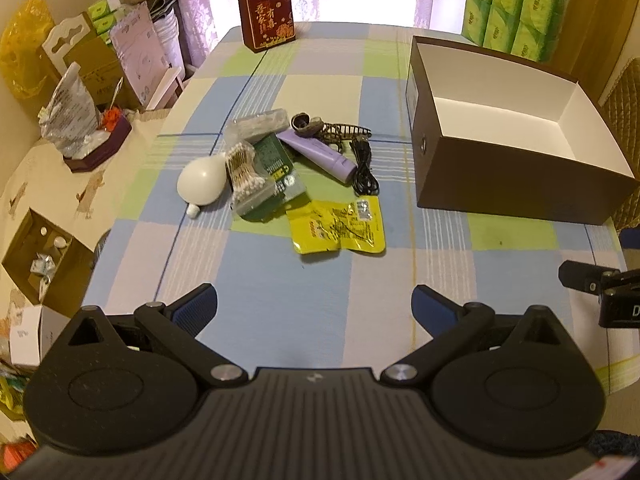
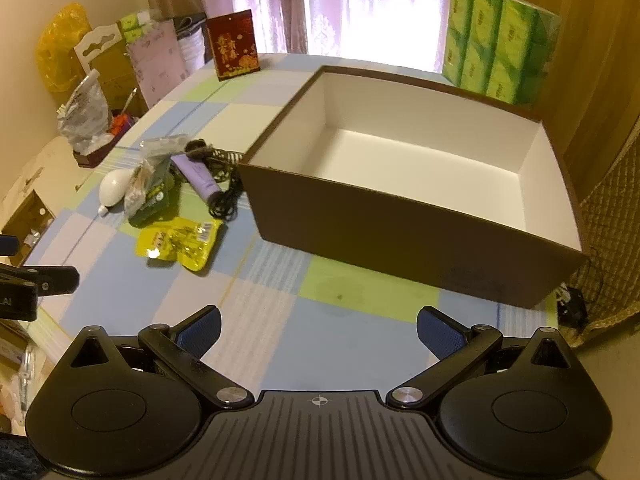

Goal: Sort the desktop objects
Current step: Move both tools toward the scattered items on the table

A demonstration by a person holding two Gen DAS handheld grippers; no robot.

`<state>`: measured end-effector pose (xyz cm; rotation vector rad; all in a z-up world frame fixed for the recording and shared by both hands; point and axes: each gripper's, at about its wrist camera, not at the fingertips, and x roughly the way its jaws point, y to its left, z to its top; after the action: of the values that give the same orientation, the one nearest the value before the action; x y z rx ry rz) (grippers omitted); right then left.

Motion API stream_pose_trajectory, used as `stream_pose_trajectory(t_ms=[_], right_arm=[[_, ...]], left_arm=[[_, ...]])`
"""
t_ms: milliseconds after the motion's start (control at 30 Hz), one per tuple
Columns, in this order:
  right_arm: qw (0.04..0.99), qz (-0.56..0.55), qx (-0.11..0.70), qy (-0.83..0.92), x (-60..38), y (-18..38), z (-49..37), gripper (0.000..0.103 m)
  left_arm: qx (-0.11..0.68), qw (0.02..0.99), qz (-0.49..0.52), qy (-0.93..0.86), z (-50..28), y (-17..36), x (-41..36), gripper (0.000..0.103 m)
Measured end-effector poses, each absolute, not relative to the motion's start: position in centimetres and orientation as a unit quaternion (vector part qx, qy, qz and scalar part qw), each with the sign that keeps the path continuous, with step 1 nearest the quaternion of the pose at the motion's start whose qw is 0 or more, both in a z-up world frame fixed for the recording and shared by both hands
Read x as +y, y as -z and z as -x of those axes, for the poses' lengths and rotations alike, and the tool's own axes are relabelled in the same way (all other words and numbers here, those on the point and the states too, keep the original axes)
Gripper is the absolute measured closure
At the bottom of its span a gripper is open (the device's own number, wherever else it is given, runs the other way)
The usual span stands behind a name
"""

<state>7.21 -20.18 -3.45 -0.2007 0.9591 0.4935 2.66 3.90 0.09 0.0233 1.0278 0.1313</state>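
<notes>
- The pile sits mid-tabletop, toward the left edge: a white bulb (image 1: 199, 181), a swab pack (image 1: 245, 174), a green packet (image 1: 278, 168), a purple tube (image 1: 320, 153), a black cable (image 1: 363, 168), a hair claw (image 1: 345, 132), and a yellow pouch (image 1: 339, 227) nearest the front edge.
- The brown box (image 2: 404, 216) stands just right of the pile, near the right edge; its white inside shows nothing in it.
- Judged from this, sorting has not begun: every item is still on the cloth, none in the box.
- The left tool (image 1: 314, 306) hovers over the front edge facing the pile, fingers wide apart, holding nothing.
- The right tool (image 2: 318, 328) hovers before the box, fingers likewise apart and empty.
- All the picking and placing appears to remain.
</notes>
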Motion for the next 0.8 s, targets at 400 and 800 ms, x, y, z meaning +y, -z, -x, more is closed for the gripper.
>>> stream_pose_trajectory(t_ms=[400, 800], right_arm=[[0.846, 0.075, 0.467, -0.246, -17.1, 4.0, -7.6, 0.002], [0.836, 0.045, 0.488, -0.248, -13.4, 5.3, -8.1, 0.002]], left_arm=[[0.503, 0.863, -0.011, -0.048, -3.7, 0.4, 6.9, 0.001], [0.512, 0.858, -0.017, -0.027, -4.7, 1.7, 11.0, 0.001]])
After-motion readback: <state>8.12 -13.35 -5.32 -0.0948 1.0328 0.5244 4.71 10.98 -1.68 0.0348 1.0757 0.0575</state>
